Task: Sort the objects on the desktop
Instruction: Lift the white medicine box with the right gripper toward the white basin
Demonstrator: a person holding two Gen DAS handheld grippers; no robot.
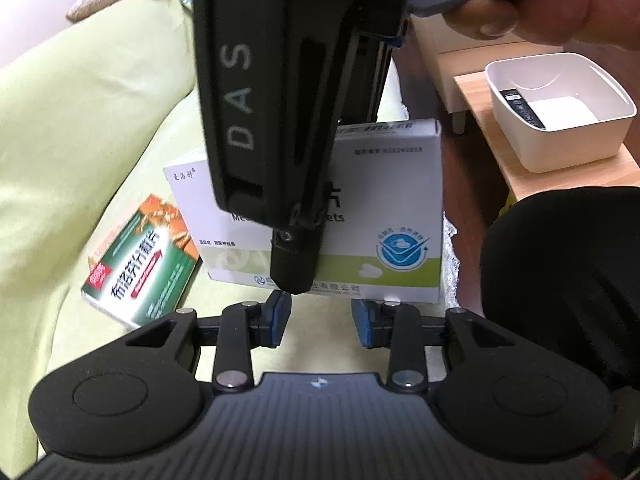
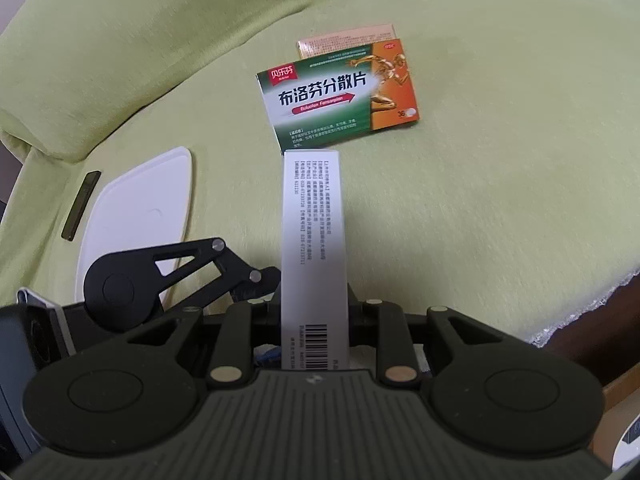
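A: How far along is the sorting?

B: Early, I'd judge. The right tool (image 2: 314,320) pinches the white medicine box (image 2: 311,240) edge-on; the green medicine box (image 2: 336,96) lies at twelve o'clock on the green sofa cushion (image 2: 500,180). The white bin (image 1: 560,112) holds only a dark remote (image 1: 522,108).

A: And the left tool (image 1: 320,316)?

B: Spread, holding nothing. Its view alone shows the bin at two o'clock; the right view alone shows a white lid (image 2: 136,208) at nine.

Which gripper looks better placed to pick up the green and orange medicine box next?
Left. The left gripper is open and holds nothing, with the green and orange medicine box close by on the green cushion, while the right gripper already clamps the white box.
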